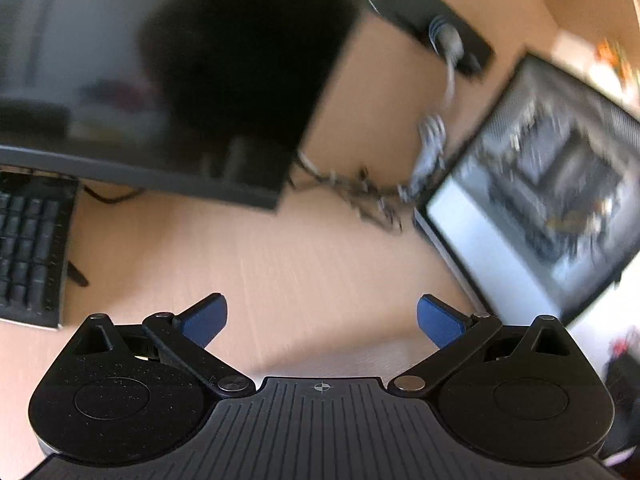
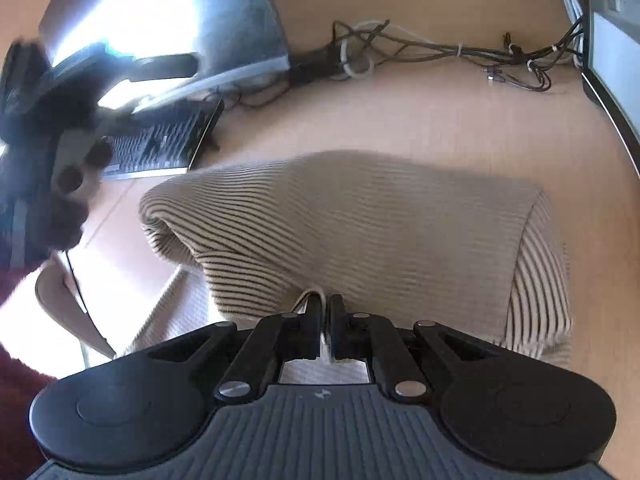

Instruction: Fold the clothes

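A beige ribbed knit garment (image 2: pixel 360 224) lies partly folded on the wooden desk (image 2: pixel 440 112), its folded upper layer spread in front of my right gripper. My right gripper (image 2: pixel 325 320) is shut on the garment's near edge, with cloth pinched between its fingers. My left gripper (image 1: pixel 322 320) is open and empty, its blue pads wide apart above bare desk (image 1: pixel 280 248). No garment shows in the left wrist view, which is blurred. The left gripper also shows blurred at the far left of the right wrist view (image 2: pixel 48 120).
A dark monitor (image 1: pixel 160 80) and a keyboard (image 1: pixel 28 248) stand at the left. A second screen (image 1: pixel 540 184) stands at the right. Tangled cables (image 2: pixel 440 52) lie along the desk's back. The keyboard (image 2: pixel 160 144) is beside the garment's left end.
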The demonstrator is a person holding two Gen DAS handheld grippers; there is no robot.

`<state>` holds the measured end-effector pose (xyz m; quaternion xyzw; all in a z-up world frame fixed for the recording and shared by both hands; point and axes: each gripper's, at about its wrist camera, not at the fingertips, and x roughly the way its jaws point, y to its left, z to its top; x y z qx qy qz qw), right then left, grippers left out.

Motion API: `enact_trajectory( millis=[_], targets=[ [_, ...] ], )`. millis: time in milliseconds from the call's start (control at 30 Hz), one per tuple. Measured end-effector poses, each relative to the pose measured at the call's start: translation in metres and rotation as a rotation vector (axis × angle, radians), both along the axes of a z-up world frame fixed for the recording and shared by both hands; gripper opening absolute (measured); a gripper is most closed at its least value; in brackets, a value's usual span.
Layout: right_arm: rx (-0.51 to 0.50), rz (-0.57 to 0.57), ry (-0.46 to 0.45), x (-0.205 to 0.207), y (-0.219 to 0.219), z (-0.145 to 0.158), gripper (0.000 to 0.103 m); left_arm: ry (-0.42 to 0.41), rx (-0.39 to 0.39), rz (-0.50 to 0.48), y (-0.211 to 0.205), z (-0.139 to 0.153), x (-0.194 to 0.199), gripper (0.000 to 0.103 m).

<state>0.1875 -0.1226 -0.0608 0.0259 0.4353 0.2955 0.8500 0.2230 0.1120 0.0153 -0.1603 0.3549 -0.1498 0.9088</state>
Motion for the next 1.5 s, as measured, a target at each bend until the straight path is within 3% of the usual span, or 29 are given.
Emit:
enact_trajectory(
  millis=[100,167,200,233,367,467,533,700,733,767,833,867,1000,1167,1333,1500],
  targets=[
    [0.009,0.018,-0.101,-0.019,-0.008,0.034,0.012,0.043,0.113,-0.088,-0.008,-0.010,-0.010,0.098],
    [0.029,-0.047,-0.160,-0.022,-0.028,0.059,0.038,0.069,0.171,-0.113,-0.004,-0.015,-0.020,0.098],
    [0.038,-0.102,-0.180,-0.021,-0.040,0.067,0.060,0.086,0.169,-0.115,0.002,-0.016,-0.023,0.098],
    [0.050,-0.162,-0.184,-0.018,-0.052,0.072,0.068,0.104,0.150,-0.122,0.009,-0.017,-0.026,0.098],
    [0.109,-0.339,-0.088,0.002,-0.087,0.063,0.068,0.148,0.022,-0.157,0.023,-0.016,-0.029,0.102],
    [0.127,-0.370,-0.018,0.017,-0.092,0.041,0.068,0.269,-0.192,-0.126,0.033,-0.028,-0.014,0.103],
    [0.125,-0.378,0.024,0.028,-0.089,0.026,0.068,0.344,-0.277,-0.078,0.035,-0.041,-0.005,0.103],
    [0.117,-0.319,0.103,0.048,-0.065,-0.002,0.069,0.438,-0.275,-0.019,0.022,-0.068,0.013,0.102],
    [0.106,-0.299,0.101,0.050,-0.059,-0.004,0.068,0.443,-0.279,-0.015,0.020,-0.071,0.015,0.098],
    [0.088,-0.273,0.084,0.051,-0.054,-0.005,0.063,0.447,-0.283,-0.011,0.018,-0.074,0.017,0.094],
    [0.084,-0.246,0.073,0.061,-0.052,-0.008,0.040,0.446,-0.288,0.005,0.015,-0.079,0.024,0.080],
    [0.100,-0.248,0.083,0.069,-0.055,-0.012,0.038,0.429,-0.288,0.014,0.013,-0.081,0.031,0.071],
    [0.116,-0.247,0.044,0.120,-0.056,-0.012,0.029,0.386,-0.249,0.074,0.014,-0.085,0.074,0.064],
    [0.168,-0.265,-0.036,0.164,-0.057,0.015,0.024,0.275,-0.198,0.055,0.012,-0.053,0.109,0.053],
    [0.207,-0.256,-0.075,0.144,-0.071,0.039,0.024,0.199,-0.185,-0.030,0.003,-0.027,0.081,0.053],
    [0.190,-0.235,-0.058,0.111,-0.077,0.032,0.024,0.218,-0.186,-0.066,0.009,-0.037,0.044,0.052]
  ],
)
